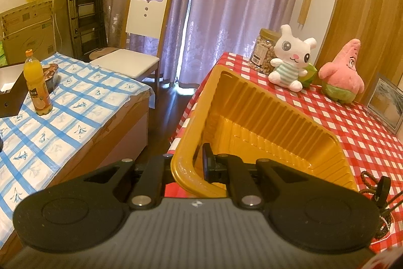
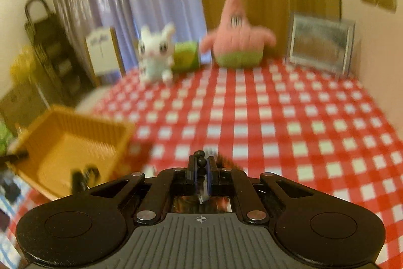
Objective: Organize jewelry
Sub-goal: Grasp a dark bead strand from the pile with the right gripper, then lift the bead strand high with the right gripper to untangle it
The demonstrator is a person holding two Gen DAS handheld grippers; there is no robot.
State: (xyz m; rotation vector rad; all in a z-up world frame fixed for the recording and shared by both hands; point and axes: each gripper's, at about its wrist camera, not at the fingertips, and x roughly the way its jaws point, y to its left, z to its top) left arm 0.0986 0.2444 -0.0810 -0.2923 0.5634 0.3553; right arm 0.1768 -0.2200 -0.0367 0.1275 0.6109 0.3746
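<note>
Your left tongs (image 1: 191,165) clamp the yellow tray's (image 1: 264,112) rim at 6 o'clock; your right tongs (image 2: 201,164) pinch a dark bead string (image 2: 200,163).

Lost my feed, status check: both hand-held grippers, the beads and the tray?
Left hand-held gripper clamped on yellow tray rim. Right hand-held gripper shut on dark bead string. Tray tilted. Checkered table ahead, nothing blocking.

Tray (image 1: 264,117): golden yellow, ribbed walls.
Desk (image 1: 352,132): red-white check cloth.
Beads (image 2: 201,163): dark.
Bunny (image 1: 292,57): white, striped green-white body.
Star (image 1: 345,72): pink, green shorts.
Curtain (image 1: 214,4): mauve, patterned.
Fingers (image 1: 207,163): black.
</note>
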